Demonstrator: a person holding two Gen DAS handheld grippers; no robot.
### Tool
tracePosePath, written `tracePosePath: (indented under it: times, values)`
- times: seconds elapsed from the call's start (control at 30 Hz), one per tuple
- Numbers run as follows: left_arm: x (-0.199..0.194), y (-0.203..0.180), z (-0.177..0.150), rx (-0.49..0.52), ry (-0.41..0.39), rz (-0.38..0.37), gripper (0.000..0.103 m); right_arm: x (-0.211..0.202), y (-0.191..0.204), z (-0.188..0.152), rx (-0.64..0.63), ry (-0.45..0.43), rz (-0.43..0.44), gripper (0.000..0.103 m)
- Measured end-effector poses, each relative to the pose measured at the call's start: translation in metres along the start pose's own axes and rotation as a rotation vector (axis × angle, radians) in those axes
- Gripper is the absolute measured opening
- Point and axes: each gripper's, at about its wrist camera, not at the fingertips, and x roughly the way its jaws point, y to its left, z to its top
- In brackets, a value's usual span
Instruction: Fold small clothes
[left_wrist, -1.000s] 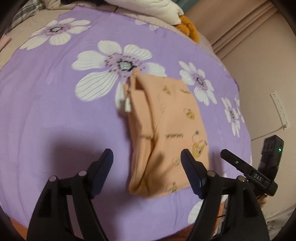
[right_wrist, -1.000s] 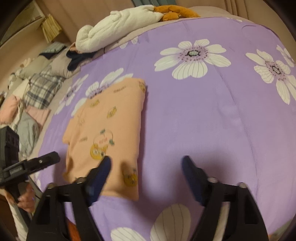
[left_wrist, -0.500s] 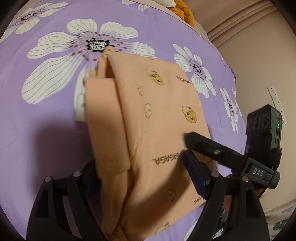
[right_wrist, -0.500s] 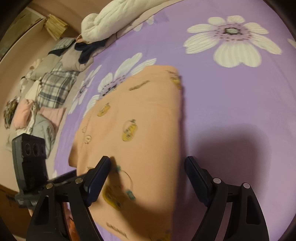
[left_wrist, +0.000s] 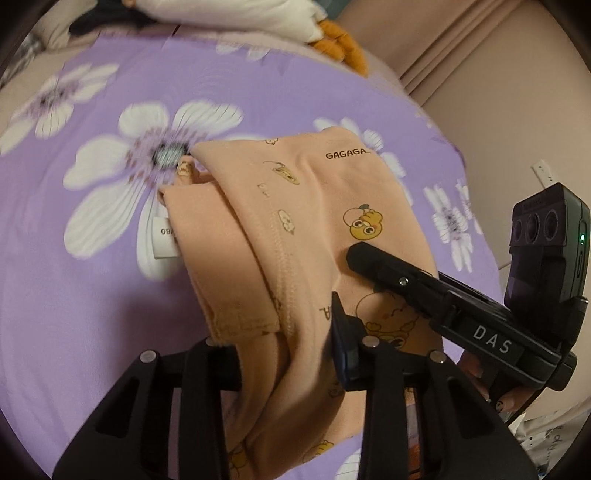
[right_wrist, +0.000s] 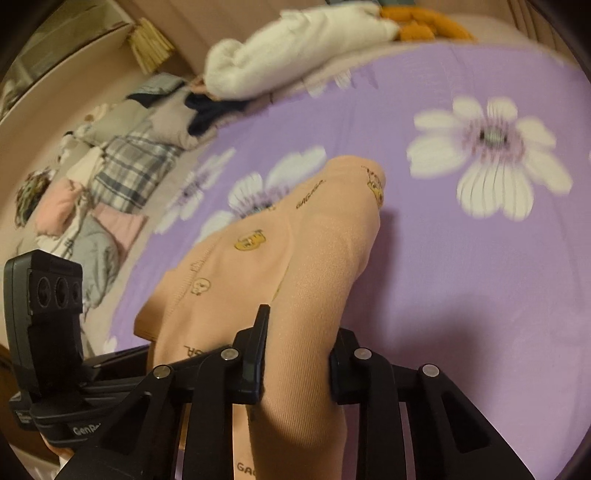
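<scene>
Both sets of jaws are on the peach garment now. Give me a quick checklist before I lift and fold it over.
1. Left gripper has cloth between its jaws: ok, the near edge of the peach garment is bunched there as the jaws close.
2. Right gripper has cloth: ok, a thick fold fills its closing jaws.
3. All layers caught on each side: cannot tell, the undersides are hidden.
4. White tag tucked in: not ok, it sticks out at the left edge.
5. Landing space on the purple bedspread beyond the garment: ok.
6. Grippers apart from each other: ok, though close.
</scene>
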Motion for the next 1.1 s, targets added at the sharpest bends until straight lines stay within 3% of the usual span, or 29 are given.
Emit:
tracePosePath:
  times: [0.23,0.57,0.73,0.77,0.83,0.97,1.03,1.1]
  values:
    - [0.008,-0.016,0.014,0.023,-0.015,-0.016,0.035,-0.014,-0.01,0.016,-0.009,-0.055,-0.026,0.028]
    - [0.065,-0.006,0.008,-0.005,0.095,0.045,0.035,0.026,-0.047,0.003,0.088,0.054,-0.063,0.028]
    - [0.072,-0.008,0.005,0.003,0.098,0.071,0.045,0.031,-0.055,-0.003,0.104,0.08,-0.1,0.029]
    - [0.072,-0.008,0.005,-0.004,0.098,0.069,0.047,0.031,-0.057,-0.003,0.115,0.086,-0.103,0.032]
    - [0.07,-0.01,0.003,-0.008,0.099,0.092,0.067,0.027,-0.059,-0.003,0.115,0.087,-0.133,0.042]
    - [0.048,-0.016,0.005,0.008,0.055,0.095,0.082,0.008,-0.056,-0.001,0.095,0.041,-0.199,0.075]
    - [0.032,-0.02,0.008,0.016,0.018,0.097,0.096,-0.006,-0.055,0.0,0.095,0.009,-0.196,0.081]
    - [0.013,-0.026,0.009,0.028,-0.03,0.106,0.103,-0.022,-0.05,0.001,0.096,-0.027,-0.197,0.085]
